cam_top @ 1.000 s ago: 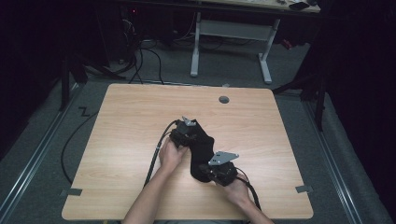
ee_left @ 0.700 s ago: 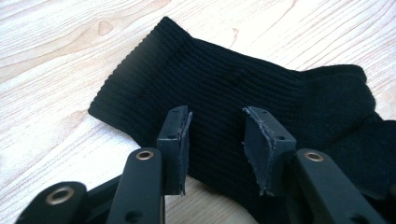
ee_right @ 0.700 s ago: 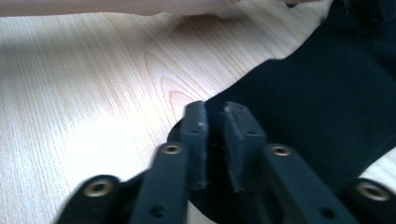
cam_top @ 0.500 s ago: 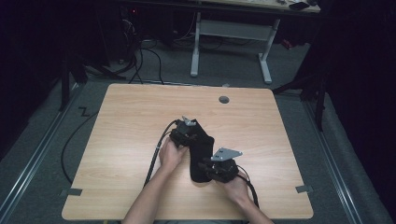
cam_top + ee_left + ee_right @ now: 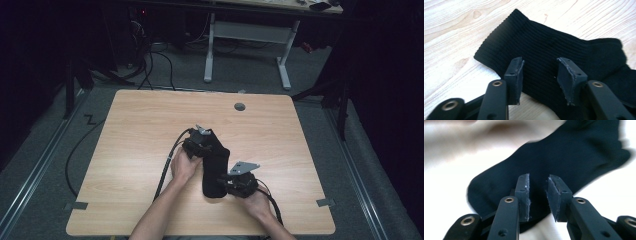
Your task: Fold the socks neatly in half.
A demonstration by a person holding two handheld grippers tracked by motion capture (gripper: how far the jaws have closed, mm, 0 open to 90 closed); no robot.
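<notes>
A black ribbed sock [image 5: 216, 167] lies on the wooden table [image 5: 145, 125] between both hands. My left gripper [image 5: 209, 141] is at its upper end. In the left gripper view my left gripper [image 5: 540, 80] stands open over the sock [image 5: 554, 47] near the cuff; its jaws have just been opening, and the pads do not press the fabric. My right gripper [image 5: 221, 187] is at the sock's lower end. There my right gripper [image 5: 537, 195] has a narrow gap over the sock [image 5: 564, 155]; its jaws have just been closing, with nothing pinched.
A round grommet hole [image 5: 240, 106] sits near the table's far edge. Black cables [image 5: 167, 160] trail from the grippers over the front left. A white desk frame [image 5: 247, 35] stands on the floor beyond the table.
The right gripper has shifted slightly left toward the sock's lower end. The sock now lies straighter between the hands. The left hand has stayed put.
</notes>
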